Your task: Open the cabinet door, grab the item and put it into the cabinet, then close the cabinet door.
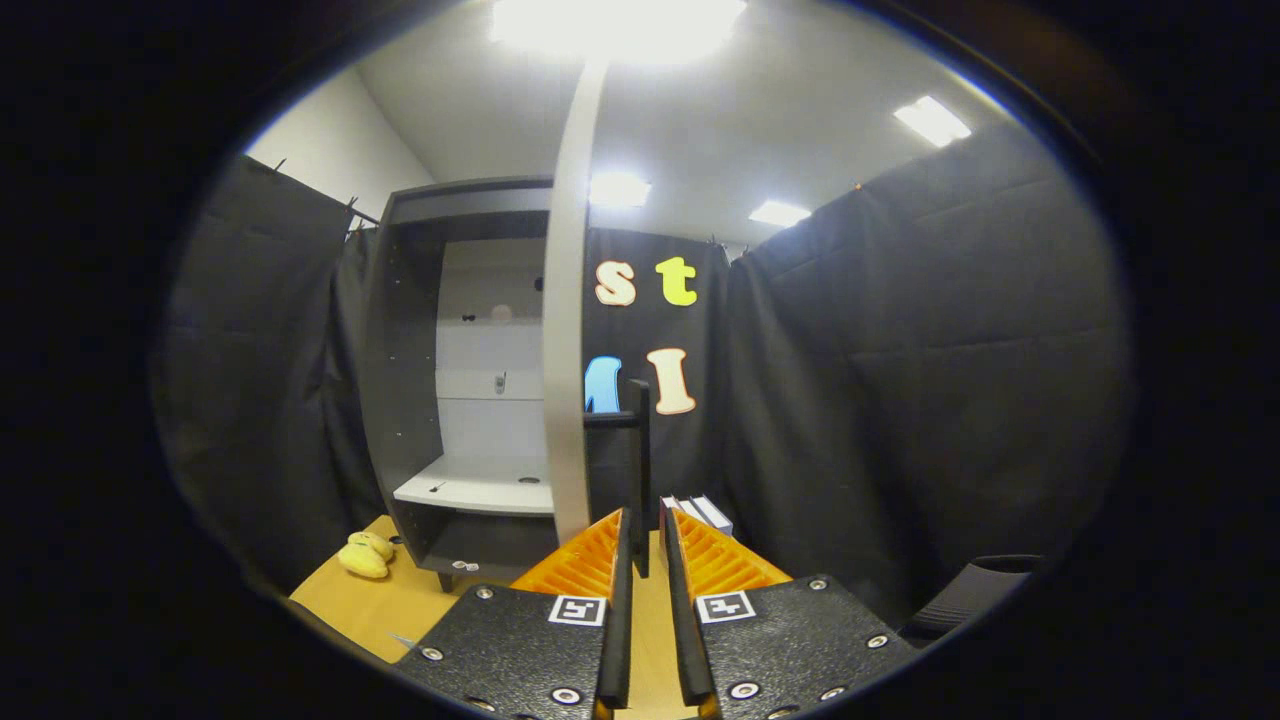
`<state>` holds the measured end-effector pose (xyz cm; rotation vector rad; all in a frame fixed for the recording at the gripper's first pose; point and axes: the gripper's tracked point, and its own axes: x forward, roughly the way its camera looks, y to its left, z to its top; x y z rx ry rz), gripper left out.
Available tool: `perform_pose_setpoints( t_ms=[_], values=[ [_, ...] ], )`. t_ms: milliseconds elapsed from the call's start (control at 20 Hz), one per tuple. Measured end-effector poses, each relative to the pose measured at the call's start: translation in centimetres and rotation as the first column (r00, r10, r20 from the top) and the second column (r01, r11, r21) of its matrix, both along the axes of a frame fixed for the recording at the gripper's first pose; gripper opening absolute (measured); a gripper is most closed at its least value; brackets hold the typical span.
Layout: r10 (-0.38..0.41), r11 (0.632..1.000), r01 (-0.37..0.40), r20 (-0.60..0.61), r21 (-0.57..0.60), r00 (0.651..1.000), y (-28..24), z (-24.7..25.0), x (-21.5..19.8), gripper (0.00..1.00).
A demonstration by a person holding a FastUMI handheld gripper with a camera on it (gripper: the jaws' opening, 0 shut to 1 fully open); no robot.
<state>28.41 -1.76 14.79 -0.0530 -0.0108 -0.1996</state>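
The grey cabinet point(405, 400) stands on the wooden table point(400, 610) with its door point(565, 350) swung out, so I see the door edge-on just left of my fingers. A black bar handle point(641, 450) juts from the door and runs down between my fingertips. My gripper point(645, 520) is shut on that handle, both fingers pressing its lower end. Inside the cabinet there is a white shelf point(480, 490) with dark space below it. A yellow soft item point(365, 555) lies on the table by the cabinet's left front foot, well left of my fingers.
A small white box point(700, 512) sits on the table just beyond my right finger. Black cloth walls close in on the left, behind and on the right. A dark ribbed object point(975, 590) lies low at the right.
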Motion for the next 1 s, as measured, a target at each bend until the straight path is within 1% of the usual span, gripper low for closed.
perform_pose_setpoints(
  t_ms=[50, 200, 250, 300, 350, 400, 500, 600, 700, 1000],
  values=[
    [-0.031, 0.999, 0.031, 0.03, -0.014, 0.999, -0.5, 0.4, 0.0, 0.19],
    [0.008, 1.0, -0.008, 0.109, -0.003, 0.994, 1.1, 1.6, 0.6, 0.35],
    [0.015, 1.0, -0.015, 0.131, -0.001, 0.991, 1.5, 1.9, 0.9, 0.44],
    [0.024, 1.0, -0.024, 0.152, 0.002, 0.988, 1.9, 2.1, 1.2, 0.63],
    [0.033, 0.999, -0.034, 0.168, 0.008, 0.985, 2.4, 2.2, 1.4, 0.72],
    [0.047, 0.999, -0.05, 0.175, 0.013, 0.983, 3.0, 2.2, 1.6, 0.86],
    [0.079, 0.996, -0.084, 0.175, 0.022, 0.981, 4.1, 1.8, 1.6, 0.93],
    [0.106, 0.993, -0.112, 0.17, 0.027, 0.98, 6.0, 0.8, 1.9, 0.93],
    [0.122, 0.991, -0.129, 0.161, 0.034, 0.979, 8.8, -1.3, 2.3, 0.93],
    [0.208, 0.975, -0.214, 0.093, 0.053, 0.974, 15.1, -6.9, 4.2, 0.93]
  ],
)
